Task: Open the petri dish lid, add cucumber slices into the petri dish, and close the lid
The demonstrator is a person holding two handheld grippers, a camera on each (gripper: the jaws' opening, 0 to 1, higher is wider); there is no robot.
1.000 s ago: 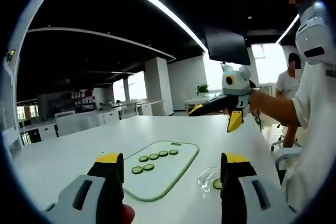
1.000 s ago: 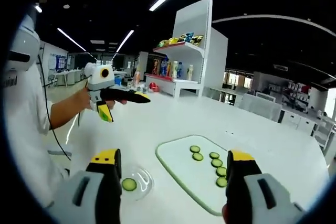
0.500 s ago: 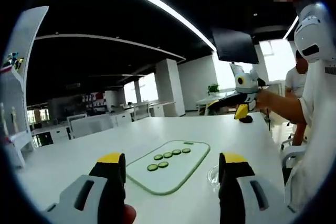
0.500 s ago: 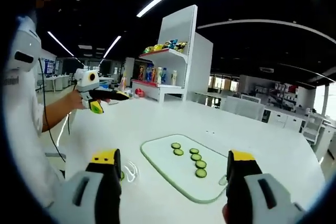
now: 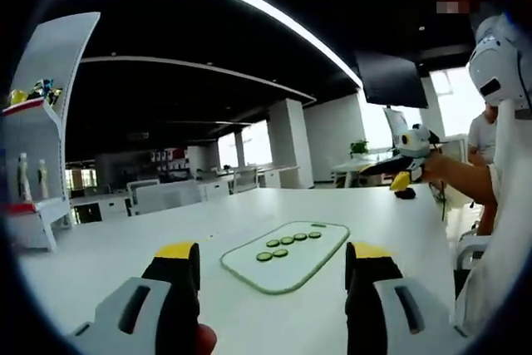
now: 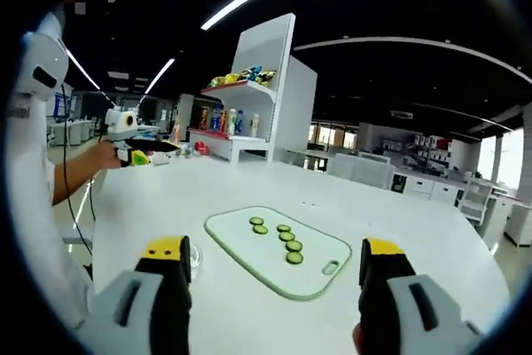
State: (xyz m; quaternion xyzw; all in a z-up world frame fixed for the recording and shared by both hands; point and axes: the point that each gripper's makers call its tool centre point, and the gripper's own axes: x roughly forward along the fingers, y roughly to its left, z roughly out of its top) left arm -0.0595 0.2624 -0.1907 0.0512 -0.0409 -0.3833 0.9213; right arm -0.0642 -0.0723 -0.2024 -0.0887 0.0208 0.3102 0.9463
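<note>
Left gripper (image 5: 270,276): grey body, yellow-tipped black jaws, spread wide apart with nothing between them; held raised above the table. Also seen at a distance in the right gripper view (image 6: 143,154), carried in a hand.

Right gripper (image 6: 277,276): same build, jaws likewise parted and empty. Seen far off in the left gripper view (image 5: 401,179), held out over the table's far side.

Table (image 6: 416,239): white, smooth, slightly glossy, with rounded corners.

Petri dish (image 6: 194,253): clear, shallow, round, glassy; it is partly hidden behind the near jaw in the right gripper view, resting on the table just beside the board. Whether its lid is on, and what lies inside, cannot be told.

Cutting board (image 6: 278,249): pale, flat, rounded rectangle with a green rim and a small handle slot; also in the left gripper view (image 5: 287,255).

Cucumber slices (image 6: 276,234): six thin green discs, laid in a loose row on the board (image 5: 288,243).

Shelf (image 6: 249,97): white, stocked with bottles and packets, beyond the table.

Progress, as judged: six slices remain on the board, neither gripper is engaged, and how far the filling and lid closing have got cannot be judged.
</note>
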